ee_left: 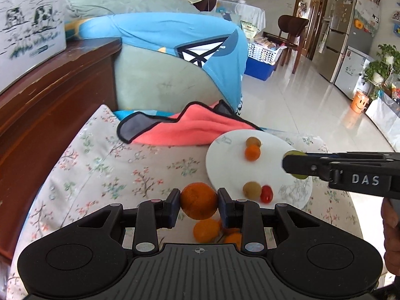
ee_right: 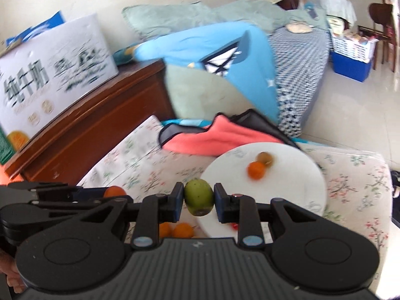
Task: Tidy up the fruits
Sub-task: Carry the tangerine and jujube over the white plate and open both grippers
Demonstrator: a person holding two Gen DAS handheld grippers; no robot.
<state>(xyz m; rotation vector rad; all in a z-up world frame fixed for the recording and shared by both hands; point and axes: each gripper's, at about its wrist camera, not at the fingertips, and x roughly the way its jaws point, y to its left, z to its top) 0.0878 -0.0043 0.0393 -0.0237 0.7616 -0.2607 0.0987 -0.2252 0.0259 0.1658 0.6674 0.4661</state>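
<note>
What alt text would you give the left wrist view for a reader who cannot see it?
The left gripper is shut on an orange above a floral cushion. To its right, the right gripper holds a green fruit over a white plate with four small fruits on it.

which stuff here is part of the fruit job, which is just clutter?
Job: orange in left gripper; green fruit in right gripper; plate with small fruits; loose oranges on the cushion.

Clutter: pink cloth, blue garment, milk carton, wooden cabinet.
</note>
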